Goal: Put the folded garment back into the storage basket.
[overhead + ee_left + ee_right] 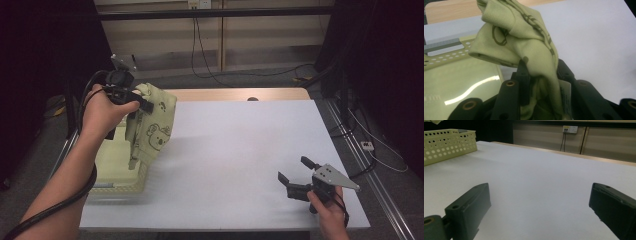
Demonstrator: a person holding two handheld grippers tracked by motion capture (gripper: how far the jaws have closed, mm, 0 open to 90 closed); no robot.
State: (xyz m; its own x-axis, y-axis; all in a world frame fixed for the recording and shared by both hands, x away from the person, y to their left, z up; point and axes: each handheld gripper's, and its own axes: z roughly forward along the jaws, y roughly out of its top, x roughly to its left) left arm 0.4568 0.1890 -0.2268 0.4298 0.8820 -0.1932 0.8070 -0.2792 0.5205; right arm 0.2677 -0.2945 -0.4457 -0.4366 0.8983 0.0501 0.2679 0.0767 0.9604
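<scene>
At upper left the left tongs (pixel 142 106) clamp a pale green cloth (pixel 152 125) above the basket (pixel 117 172); the right tongs (pixel 296 176), lower right, gape empty over the bench (pixel 235 150)

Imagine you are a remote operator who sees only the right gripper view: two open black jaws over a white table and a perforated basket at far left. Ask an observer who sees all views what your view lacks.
Operator: Is anything coming out of that basket?
Observer: Yes. The left gripper holds up a pale green cloth printed with a bear, beside the basket.
Operator: Is the grip firm?
Observer: The left gripper view has the fabric bunched and pinched between the shut jaws.
Operator: Where is my right gripper?
Observer: The right gripper is near the table's front right corner, jaws open, holding nothing.
</scene>
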